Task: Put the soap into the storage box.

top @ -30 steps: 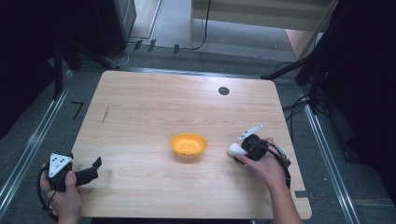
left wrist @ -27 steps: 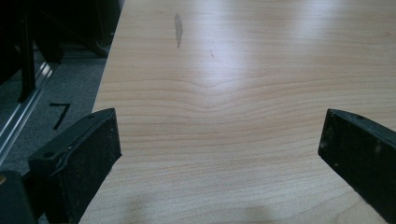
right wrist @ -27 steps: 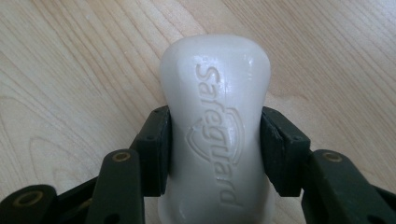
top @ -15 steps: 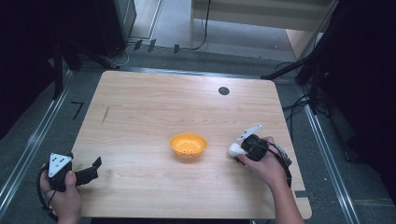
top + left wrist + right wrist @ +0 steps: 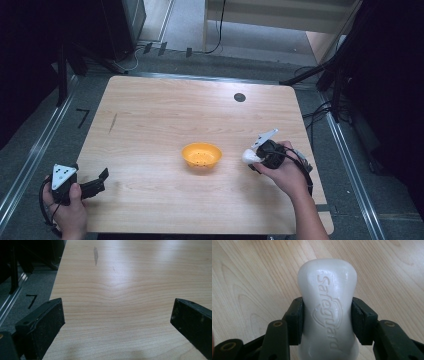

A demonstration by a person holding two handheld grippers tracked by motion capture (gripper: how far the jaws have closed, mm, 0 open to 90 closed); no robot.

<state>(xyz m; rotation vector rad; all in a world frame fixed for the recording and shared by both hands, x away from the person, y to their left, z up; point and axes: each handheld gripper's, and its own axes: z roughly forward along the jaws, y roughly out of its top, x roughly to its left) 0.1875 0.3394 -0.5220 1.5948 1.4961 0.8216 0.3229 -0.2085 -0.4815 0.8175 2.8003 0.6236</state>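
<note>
Our right hand-held gripper (image 5: 327,320) is clamped on a white Safeguard soap bar (image 5: 327,305), its pads pressing the narrowed waist on both sides. In the high view we hold the bar (image 5: 248,156) just right of the orange bowl (image 5: 201,154), over the wooden surface (image 5: 165,110). We judge it stiff, light and rather slippery, so the waist grips best. Our left hand-held gripper (image 5: 117,315) sits wide apart, holding nothing.
</note>
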